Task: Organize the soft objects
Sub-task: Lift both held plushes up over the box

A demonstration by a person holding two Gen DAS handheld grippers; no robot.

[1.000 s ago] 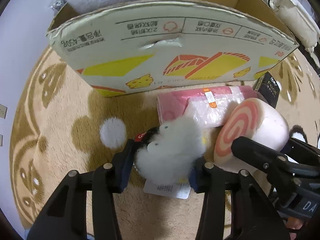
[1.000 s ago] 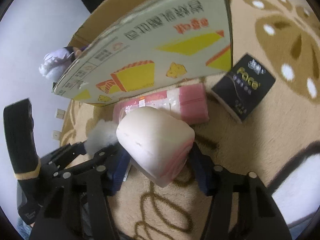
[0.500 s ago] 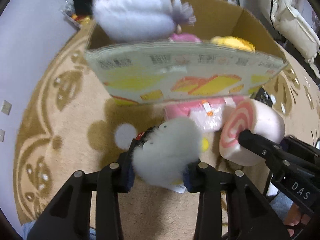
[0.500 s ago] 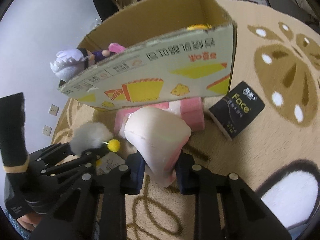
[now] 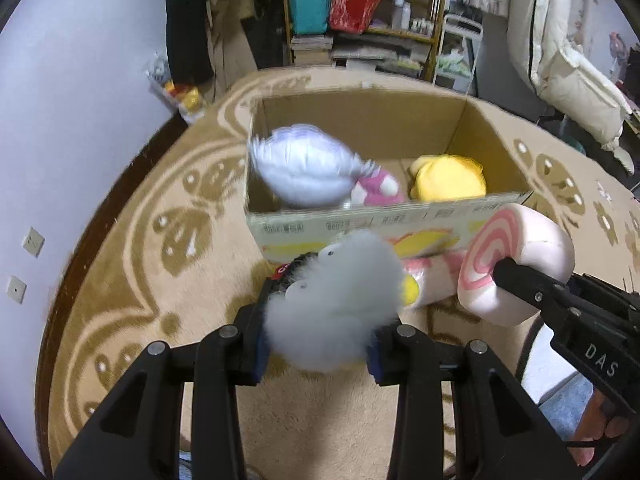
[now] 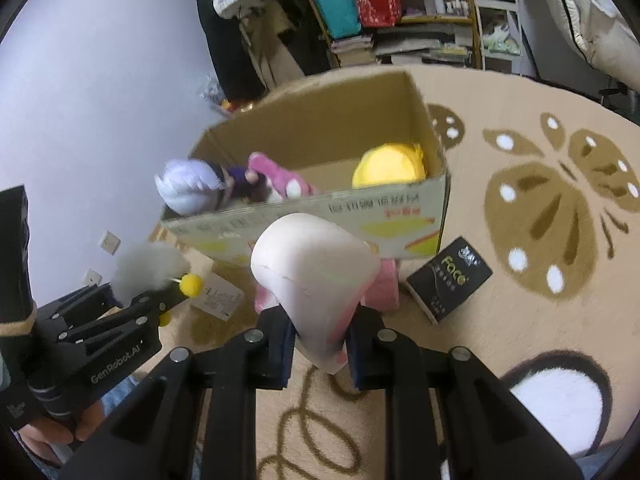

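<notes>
My left gripper [image 5: 316, 340] is shut on a fluffy white plush toy [image 5: 336, 296] with a yellow pom, held above the rug in front of the cardboard box [image 5: 360, 224]. My right gripper [image 6: 320, 336] is shut on a pink swirl roll cushion [image 6: 316, 268], its pads pinching the cushion's lower end. In the left wrist view the roll cushion [image 5: 516, 256] hangs to the right of the fluffy toy. The open box [image 6: 320, 152] holds a white-haired doll [image 5: 304, 168], a pink plush [image 5: 376, 188] and a yellow plush [image 5: 448, 178].
A pink tissue pack [image 6: 386, 284] and a black tissue pack [image 6: 448, 280] lie on the patterned rug [image 6: 560, 208] by the box's front wall. A paper tag [image 6: 218, 294] lies on the rug. Shelves [image 5: 360, 8] and hanging clothes stand behind the box.
Both grippers have risen with their toys, and both views now look over the box's rim. The right jaws have closed tighter on the roll cushion.
</notes>
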